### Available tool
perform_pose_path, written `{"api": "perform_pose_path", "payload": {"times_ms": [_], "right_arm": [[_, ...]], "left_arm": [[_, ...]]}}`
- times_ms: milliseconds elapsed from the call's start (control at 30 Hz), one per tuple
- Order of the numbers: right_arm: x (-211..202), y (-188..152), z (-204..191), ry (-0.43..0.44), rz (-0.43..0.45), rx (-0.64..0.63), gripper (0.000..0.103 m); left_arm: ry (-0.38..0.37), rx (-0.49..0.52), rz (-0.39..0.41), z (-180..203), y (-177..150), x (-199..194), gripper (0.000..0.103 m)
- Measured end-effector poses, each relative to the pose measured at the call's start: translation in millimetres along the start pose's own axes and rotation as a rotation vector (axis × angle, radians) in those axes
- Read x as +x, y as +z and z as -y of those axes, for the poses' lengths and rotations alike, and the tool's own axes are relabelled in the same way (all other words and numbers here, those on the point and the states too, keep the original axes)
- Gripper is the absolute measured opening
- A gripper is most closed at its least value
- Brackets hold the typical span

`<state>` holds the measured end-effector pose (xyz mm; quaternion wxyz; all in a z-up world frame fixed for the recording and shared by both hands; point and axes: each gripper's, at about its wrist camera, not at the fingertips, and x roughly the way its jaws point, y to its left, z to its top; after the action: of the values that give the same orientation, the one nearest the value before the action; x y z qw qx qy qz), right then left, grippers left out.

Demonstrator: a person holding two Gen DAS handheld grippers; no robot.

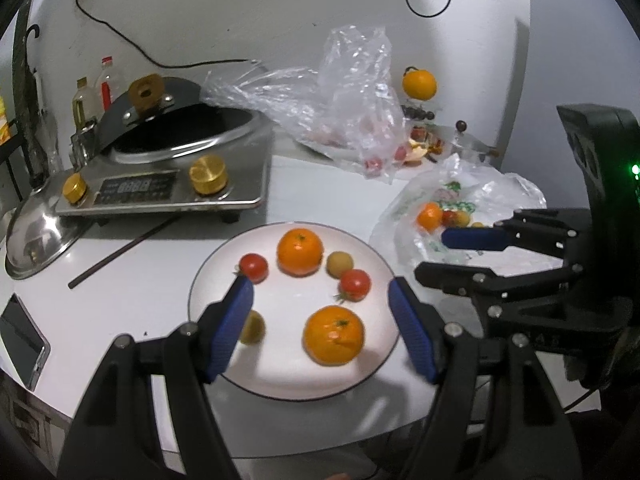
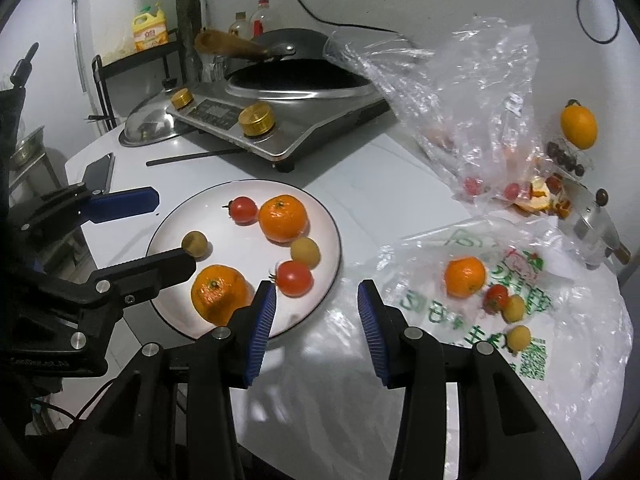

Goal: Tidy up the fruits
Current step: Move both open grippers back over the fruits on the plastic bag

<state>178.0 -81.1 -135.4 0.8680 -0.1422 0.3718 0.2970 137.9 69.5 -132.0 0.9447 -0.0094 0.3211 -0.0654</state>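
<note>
White table (image 1: pixel 140 300) under my cameras carries a plate (image 1: pixel 216 280) with two oranges, two tomatoes and two small yellow fruits. My left tongs (image 1: pixel 320 328) hang parted and empty over it. My right tongs (image 2: pixel 316 326) gape empty beside the bag (image 2: pixel 560 340) holding more fruit.

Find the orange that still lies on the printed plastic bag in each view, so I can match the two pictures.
Left wrist view: the orange shows at right of centre, on the printed plastic bag, beyond the plate's right rim.
Right wrist view: the orange lies right of centre, on the bag, right of the plate.
Shared landmark: the white plate.
</note>
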Motion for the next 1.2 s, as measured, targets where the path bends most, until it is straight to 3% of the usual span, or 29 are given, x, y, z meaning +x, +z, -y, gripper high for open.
{"api": "perform_pose_path", "payload": {"times_ms": [600,1200], "right_arm": [[-41,-21,41,-0.040,0.055,0.050,0.045],[-57,-47,88,-0.061,0.082,0.128,0.045]], "left_arm": [[-0.021,0.069,-0.009,54,9,-1,0.071],[-0.040,0.153,-0.039,104,18,12,0.071]]}}
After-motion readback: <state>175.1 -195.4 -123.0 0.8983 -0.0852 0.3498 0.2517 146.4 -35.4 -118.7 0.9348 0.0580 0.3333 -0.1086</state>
